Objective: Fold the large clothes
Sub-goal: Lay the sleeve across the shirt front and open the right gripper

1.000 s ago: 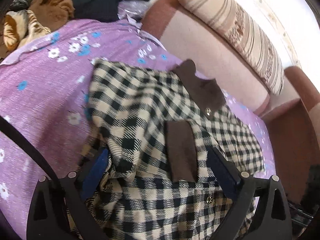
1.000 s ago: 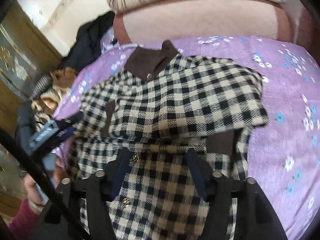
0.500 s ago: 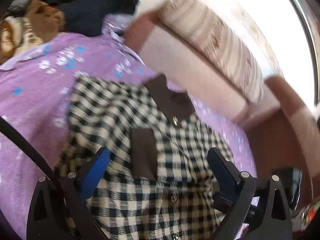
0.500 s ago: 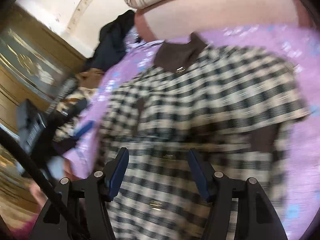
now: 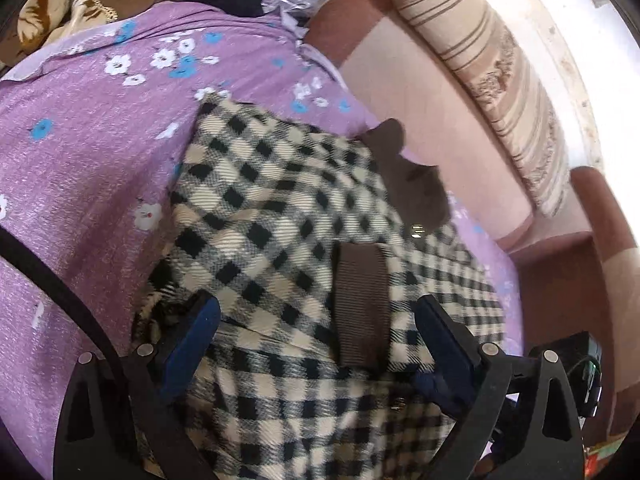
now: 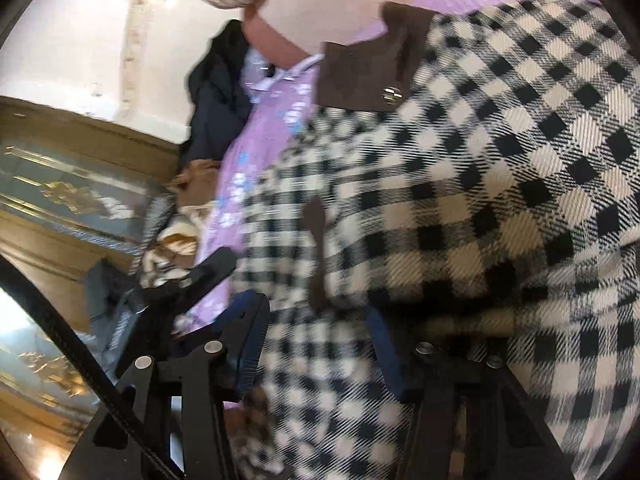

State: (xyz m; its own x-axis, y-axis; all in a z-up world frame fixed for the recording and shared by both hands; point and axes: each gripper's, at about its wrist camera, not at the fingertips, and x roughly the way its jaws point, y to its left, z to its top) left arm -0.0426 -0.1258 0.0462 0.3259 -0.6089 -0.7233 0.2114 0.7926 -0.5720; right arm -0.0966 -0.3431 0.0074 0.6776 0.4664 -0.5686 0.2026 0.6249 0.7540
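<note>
On the purple sheet (image 5: 80,152) the checked coat (image 5: 280,208) lies with its long axis running from the collar (image 5: 416,188) at about 1 o'clock down toward the left claw (image 5: 316,332), sleeves folded across its front. That claw stands wide open, nothing clamped, the brown cuff (image 5: 362,304) lying between its fingers. The right claw (image 6: 316,320), jaws just closing and now about half open, straddles checked cloth at the hem end but pinches nothing I can see; the collar (image 6: 360,76) sits at 12 o'clock. Both claws look equally near the hem, so the next fold probably goes hem toward collar
</note>
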